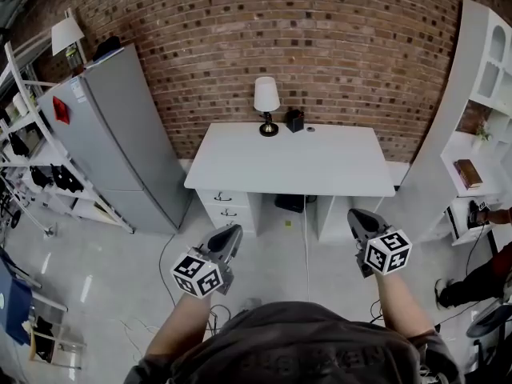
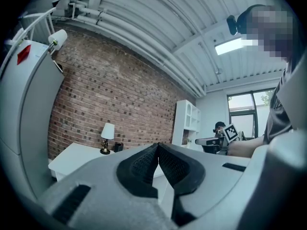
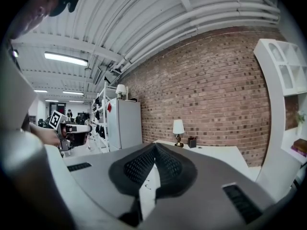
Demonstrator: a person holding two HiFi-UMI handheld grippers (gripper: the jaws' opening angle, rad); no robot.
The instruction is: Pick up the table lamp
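Table lamp (image 1: 266, 102) upright at back edge of tabletop (image 1: 320, 170), well ahead of both grippers, slightly left of centre. Left gripper (image 1: 232, 232) and right gripper (image 1: 358, 216) fingers pressed together, empty; left marginally nearer.

A staged home corner in a hall: brick wall (image 1: 320, 38), white desk (image 1: 296, 162), fridge (image 1: 120, 134), ribbed ceiling (image 3: 144, 18).
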